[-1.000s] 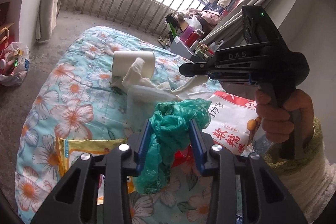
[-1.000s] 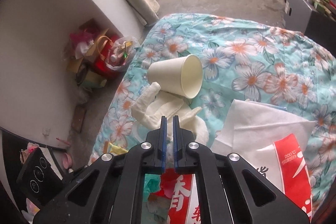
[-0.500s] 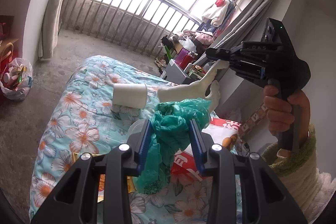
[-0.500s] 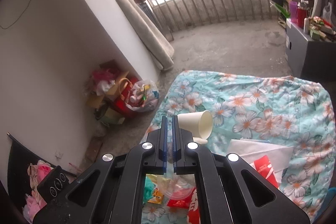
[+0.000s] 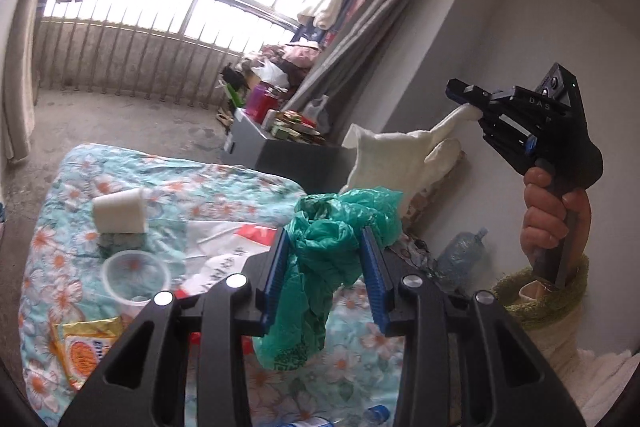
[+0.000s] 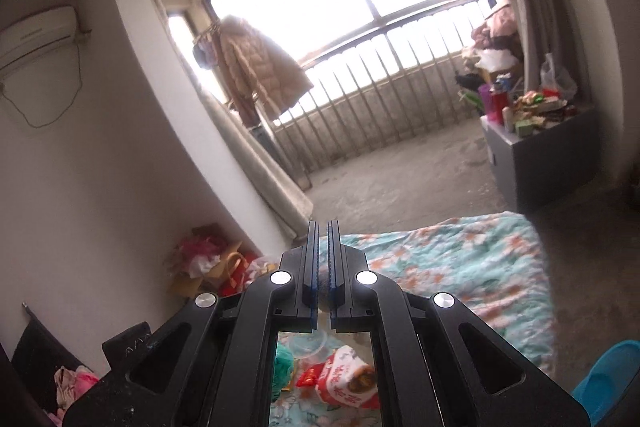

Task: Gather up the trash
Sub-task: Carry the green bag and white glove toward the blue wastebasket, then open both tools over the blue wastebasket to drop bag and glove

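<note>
In the left wrist view my left gripper (image 5: 326, 255) is shut on a crumpled green plastic bag (image 5: 332, 239), held above the floral blanket (image 5: 240, 187). A hand holds my right gripper (image 5: 464, 97) up at the right, shut on a white glove (image 5: 400, 155) that hangs in the air. On the blanket lie a white paper cup (image 5: 120, 215), a clear plastic cup (image 5: 134, 275), a red-and-white snack bag (image 5: 232, 255) and a yellow wrapper (image 5: 84, 347). In the right wrist view the right gripper (image 6: 323, 227) has its pads together; the glove is hidden below them.
A grey cabinet (image 5: 280, 151) piled with clutter stands beyond the bed. A large water bottle (image 5: 460, 259) sits by the right wall. Bags of clutter (image 6: 208, 267) lie along the left wall. Bare concrete floor (image 6: 400, 179) reaches to the window railing.
Both grippers have risen. The right one lifted the white glove off the blanket and carried it up to the right. The green bag stayed in the left gripper.
</note>
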The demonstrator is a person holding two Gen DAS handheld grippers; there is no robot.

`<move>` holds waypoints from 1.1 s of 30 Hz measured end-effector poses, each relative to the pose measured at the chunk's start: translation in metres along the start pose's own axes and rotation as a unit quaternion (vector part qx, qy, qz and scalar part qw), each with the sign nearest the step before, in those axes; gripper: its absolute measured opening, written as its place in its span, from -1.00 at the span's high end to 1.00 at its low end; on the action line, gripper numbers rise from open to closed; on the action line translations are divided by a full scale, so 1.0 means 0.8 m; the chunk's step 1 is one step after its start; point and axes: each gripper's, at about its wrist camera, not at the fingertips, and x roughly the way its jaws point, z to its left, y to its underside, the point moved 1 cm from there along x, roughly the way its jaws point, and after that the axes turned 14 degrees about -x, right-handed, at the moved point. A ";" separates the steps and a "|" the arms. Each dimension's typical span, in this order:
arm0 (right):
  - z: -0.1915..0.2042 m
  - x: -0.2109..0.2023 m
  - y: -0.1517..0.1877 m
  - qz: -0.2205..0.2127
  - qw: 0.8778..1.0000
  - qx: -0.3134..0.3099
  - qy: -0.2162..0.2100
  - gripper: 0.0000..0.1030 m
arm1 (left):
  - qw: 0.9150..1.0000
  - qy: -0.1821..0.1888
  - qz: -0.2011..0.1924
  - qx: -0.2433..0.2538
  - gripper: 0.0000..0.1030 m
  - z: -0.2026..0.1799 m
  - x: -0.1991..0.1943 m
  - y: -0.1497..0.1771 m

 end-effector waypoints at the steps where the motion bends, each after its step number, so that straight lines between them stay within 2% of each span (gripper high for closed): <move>1: -0.014 -0.020 0.005 -0.008 1.000 0.007 0.016 0.95 | 1.000 0.009 0.016 0.007 0.32 -0.015 0.015 0.001; 5: -0.071 -0.089 0.039 -0.023 0.995 0.038 0.085 0.95 | 0.993 0.050 0.098 0.033 0.32 -0.086 0.091 0.012; 9: -0.130 -0.143 0.092 -0.024 0.983 0.079 0.163 0.95 | 0.977 0.072 0.191 0.057 0.32 -0.156 0.182 0.037; 12: -0.184 -0.175 0.140 -0.021 0.967 0.126 0.222 0.95 | 0.959 0.070 0.262 0.078 0.32 -0.207 0.264 0.071; 16: -0.262 -0.202 0.201 -0.016 0.943 0.203 0.263 0.95 | 0.930 0.050 0.353 0.089 0.31 -0.257 0.378 0.131; 19: -0.318 -0.205 0.249 -0.005 0.926 0.258 0.277 0.95 | 0.905 0.018 0.415 0.096 0.31 -0.279 0.470 0.190; 23: -0.390 -0.198 0.305 0.021 0.904 0.320 0.284 0.95 | 0.885 -0.021 0.453 0.103 0.31 -0.290 0.565 0.258; 26: -0.437 -0.195 0.351 0.042 0.886 0.361 0.290 0.94 | 0.879 -0.045 0.462 0.104 0.28 -0.289 0.621 0.299; 27: -0.451 -0.193 0.367 0.047 0.880 0.374 0.291 0.86 | 0.878 -0.050 0.464 0.104 0.27 -0.288 0.639 0.312; 28: -0.468 -0.195 0.383 0.050 0.871 0.388 0.298 0.86 | 0.878 -0.053 0.464 0.103 0.17 -0.286 0.648 0.321; 29: -0.479 -0.200 0.396 0.051 0.861 0.400 0.309 0.73 | 0.877 -0.058 0.465 0.106 -0.02 -0.286 0.662 0.332; 31: -0.504 -0.201 0.424 0.063 0.840 0.428 0.328 0.23 | 0.877 -0.072 0.463 0.107 -0.20 -0.279 0.676 0.344; 33: -0.520 -0.201 0.441 0.072 0.819 0.450 0.349 0.20 | 0.878 -0.089 0.460 0.099 -0.20 -0.273 0.690 0.353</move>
